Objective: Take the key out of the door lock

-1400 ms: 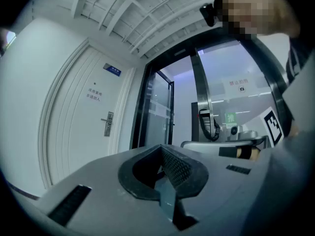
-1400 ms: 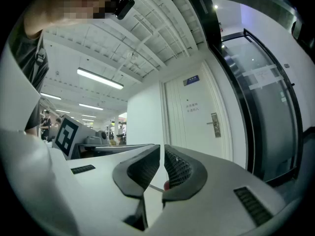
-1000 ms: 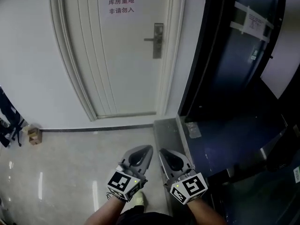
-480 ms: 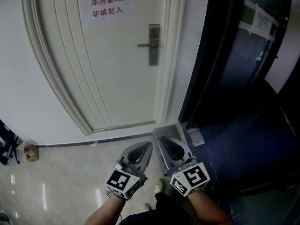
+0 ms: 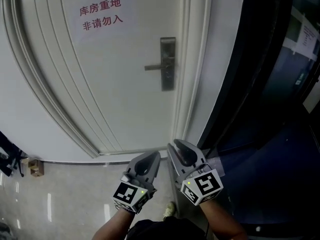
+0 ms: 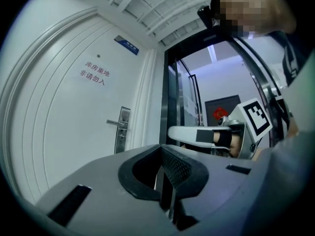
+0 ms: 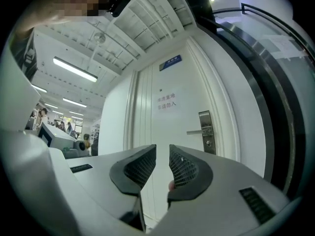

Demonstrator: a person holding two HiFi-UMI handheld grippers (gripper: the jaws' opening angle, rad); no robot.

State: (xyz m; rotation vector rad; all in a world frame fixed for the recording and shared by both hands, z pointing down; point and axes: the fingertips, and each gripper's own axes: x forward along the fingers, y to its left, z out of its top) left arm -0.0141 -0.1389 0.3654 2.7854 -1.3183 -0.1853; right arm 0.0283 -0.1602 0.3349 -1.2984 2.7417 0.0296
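**A:** While the right gripper is opening its jaws, what sits between them?

**B:** Nothing. The pads are black rubber with a fine grid texture. They stand a narrow gap apart, and only the door shows through. The left gripper has its jaws pressed together and is empty. Both shells are smooth grey plastic, tapering to beaks.

**A:** Location of the key?

**B:** It cannot be made out in any view. It should sit in the lock plate, under the handle. Both grippers hang low, well apart from the plate.

**A:** Materials there?

**B:** The plate is a tall, narrow strip of brushed metal. The handle is a straight metal lever pointing left. The door is smooth white paint with raised mouldings and carries a paper sign.

**A:** Failure modes?

**B:** These are estimates.
- **Slip:** a key is small, hard and slick, so a grip on its edge would likely slip.
- **Binding:** a pull off the lock's axis could jam or bend the key.
- **Collision:** the lever juts out just above, and a high approach could strike it.
- **Drop:** a released key would fall to the glossy floor.
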